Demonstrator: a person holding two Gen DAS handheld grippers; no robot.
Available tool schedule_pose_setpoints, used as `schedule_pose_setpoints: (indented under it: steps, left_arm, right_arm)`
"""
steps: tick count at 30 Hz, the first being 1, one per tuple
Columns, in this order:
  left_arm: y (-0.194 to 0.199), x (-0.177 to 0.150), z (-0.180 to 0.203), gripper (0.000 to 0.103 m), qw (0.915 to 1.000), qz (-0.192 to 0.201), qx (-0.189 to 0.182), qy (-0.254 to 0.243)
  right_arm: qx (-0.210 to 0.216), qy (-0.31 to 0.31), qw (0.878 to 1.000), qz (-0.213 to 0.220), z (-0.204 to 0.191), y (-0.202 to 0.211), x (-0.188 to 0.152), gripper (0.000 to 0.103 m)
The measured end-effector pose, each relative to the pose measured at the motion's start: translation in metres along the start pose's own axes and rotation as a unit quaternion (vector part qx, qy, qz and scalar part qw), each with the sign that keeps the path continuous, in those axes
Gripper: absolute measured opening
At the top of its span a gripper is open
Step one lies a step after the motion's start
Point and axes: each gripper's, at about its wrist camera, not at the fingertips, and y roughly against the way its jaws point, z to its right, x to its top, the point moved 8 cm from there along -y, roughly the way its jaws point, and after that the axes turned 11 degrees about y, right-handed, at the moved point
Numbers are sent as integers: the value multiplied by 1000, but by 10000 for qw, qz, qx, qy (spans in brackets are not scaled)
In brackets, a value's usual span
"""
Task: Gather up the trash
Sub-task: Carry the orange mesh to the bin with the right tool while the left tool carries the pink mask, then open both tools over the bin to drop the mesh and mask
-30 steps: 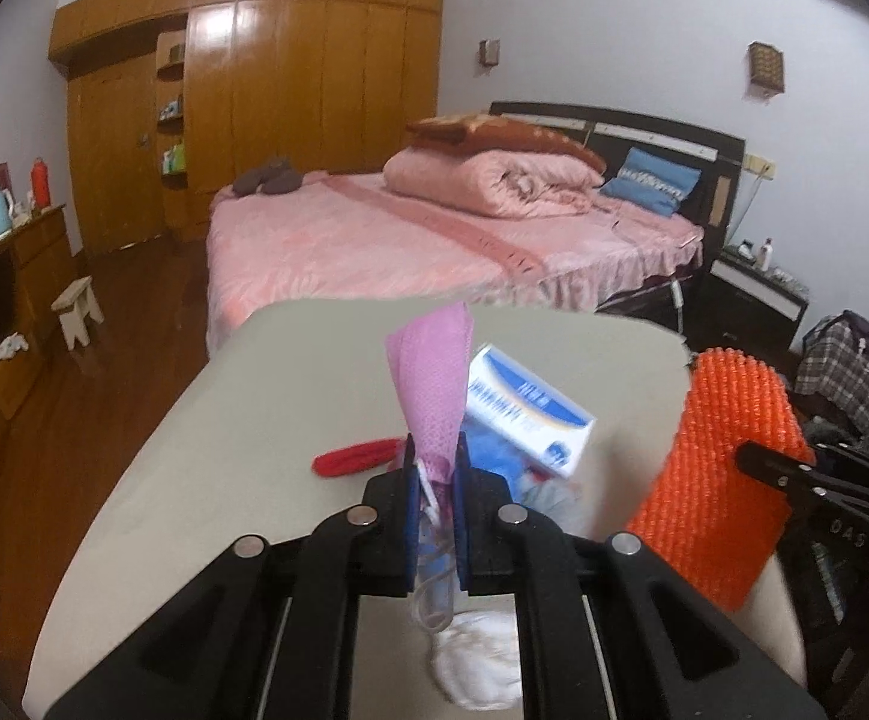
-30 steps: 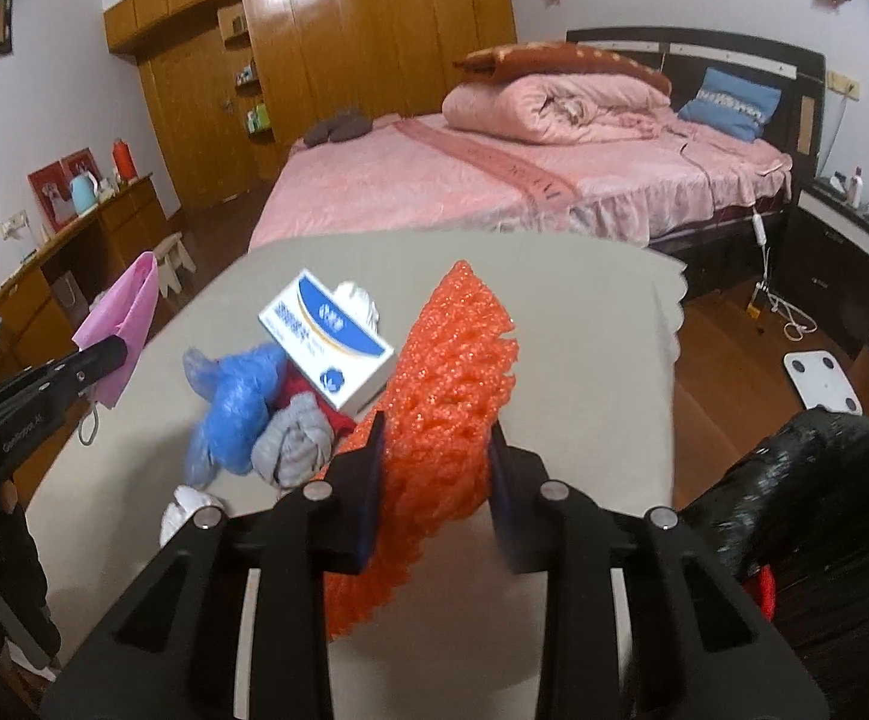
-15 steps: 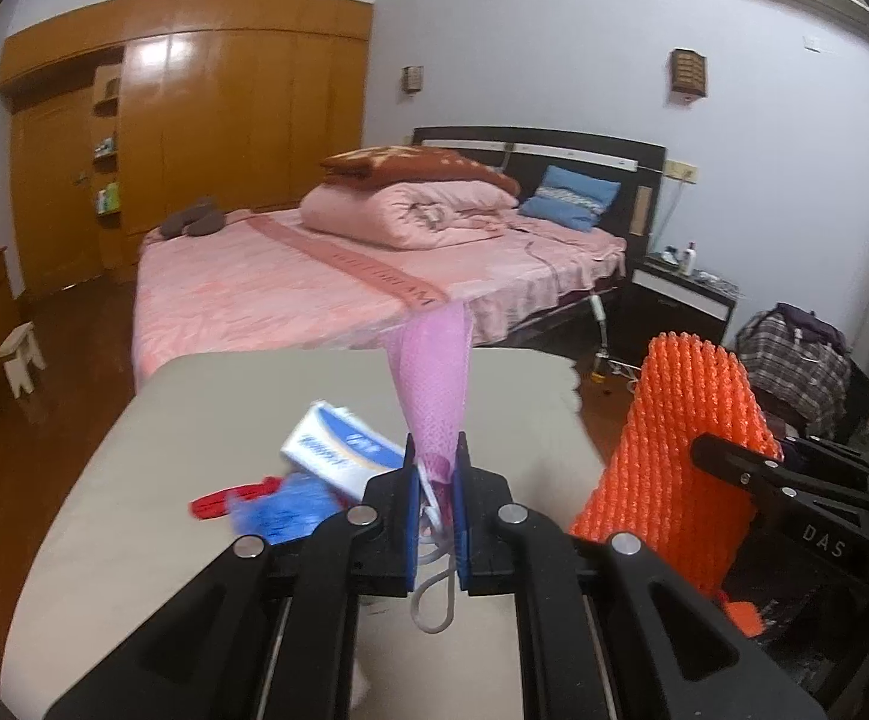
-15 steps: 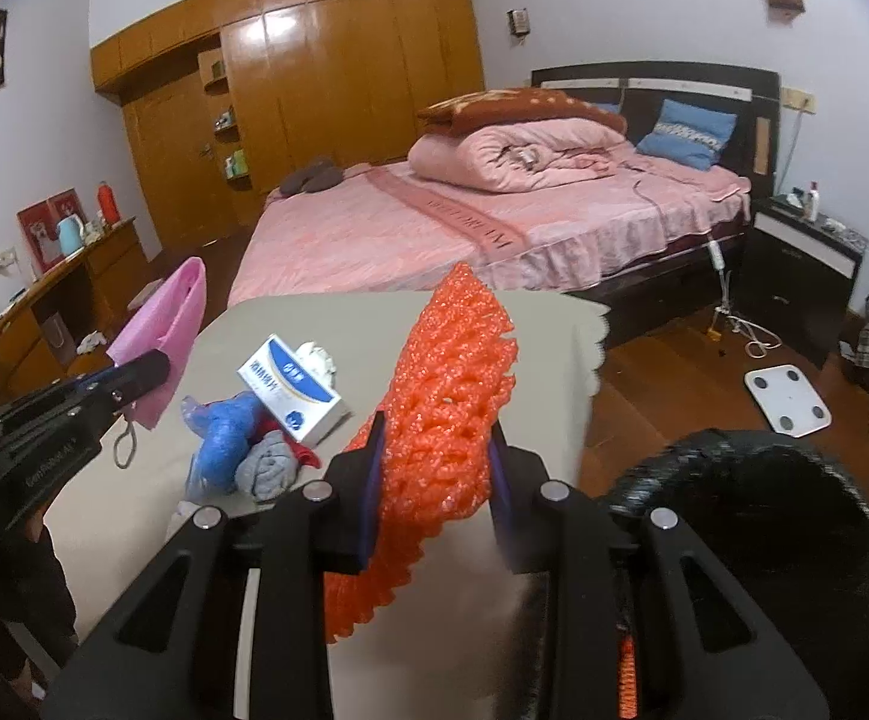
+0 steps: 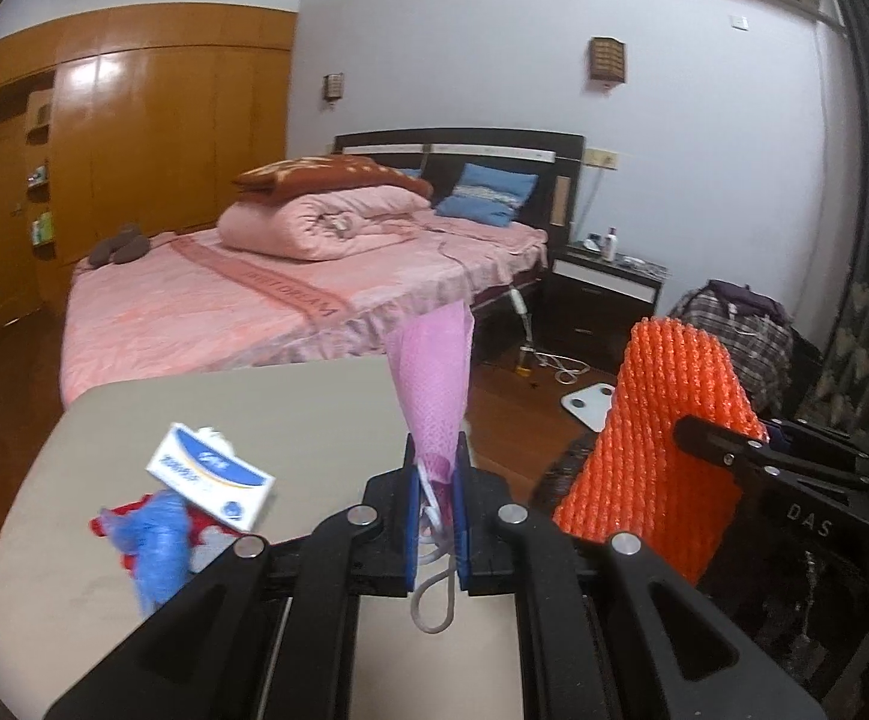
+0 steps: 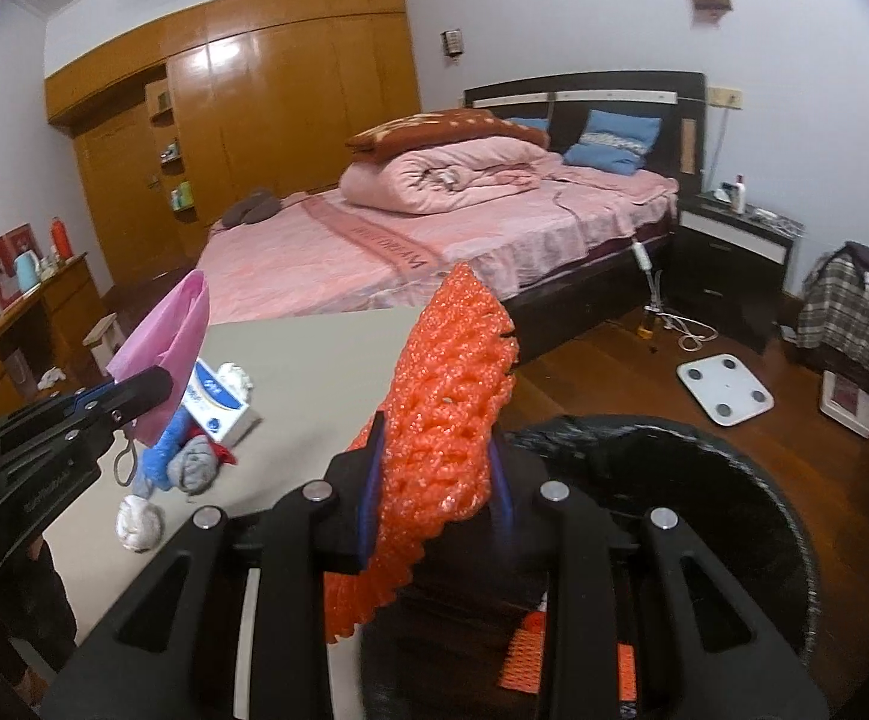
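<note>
Above the right edge of the beige table (image 6: 314, 354), you hold two pieces of trash at once. Your left gripper (image 5: 437, 480) is pinched fully closed on a pink face mask (image 5: 434, 372), which stands up from the jaws while its white ear loop (image 5: 434, 594) dangles below. Your right gripper (image 6: 434, 480) is clamped, part-way open, on a springy orange foam net (image 6: 446, 396).

Just below the right gripper sits a bin lined with a black trash bag (image 6: 734, 480), orange scraps already inside. On the table, well apart from both grippers, lie a blue-and-white box (image 6: 218, 396), a blue plastic cover (image 5: 158, 540), a grey wad (image 6: 194, 471) and a white wad (image 6: 140, 525).

Risks, as a judgement: the net pokes out past the bin's rim (it is bulky), so an early release could drop it on the table or floor. The mask is not yet over the bin; its loop could snag on the jaws and keep it from falling. The two grippers are near each other and could collide over the opening.
</note>
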Motion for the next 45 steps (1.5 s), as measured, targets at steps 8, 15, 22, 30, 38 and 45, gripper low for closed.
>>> schedule_pose_setpoints:
  steps: [8,15,22,30,38,45]
  left_arm:
    - [-15,-13,54,9,9987,-175,-450,-164]
    - [-39,-28,106,9,9950,-364,-857,-354]
    - [-64,-51,144,34,9874,-755,-1314,-458]
    - [-64,-51,137,63,9901,-668,-1137,-478]
    - [-36,-34,69,78,9983,-243,-378,-364]
    - [-13,-30,-16,79,9989,-72,445,-145]
  right_arm:
    - [-401,-228,9988,-142,48,14,-29,30]
    - [-786,-365,9956,-356,88,20,-58,36]
    - [-1220,-488,9897,-566,124,26,-88,61]
    - [-1567,-526,9852,-461,141,41,-98,92]
    - [-1292,-531,9900,-182,105,35,-73,97]
    - [-720,-343,9968,-102,40,7,-48,97]
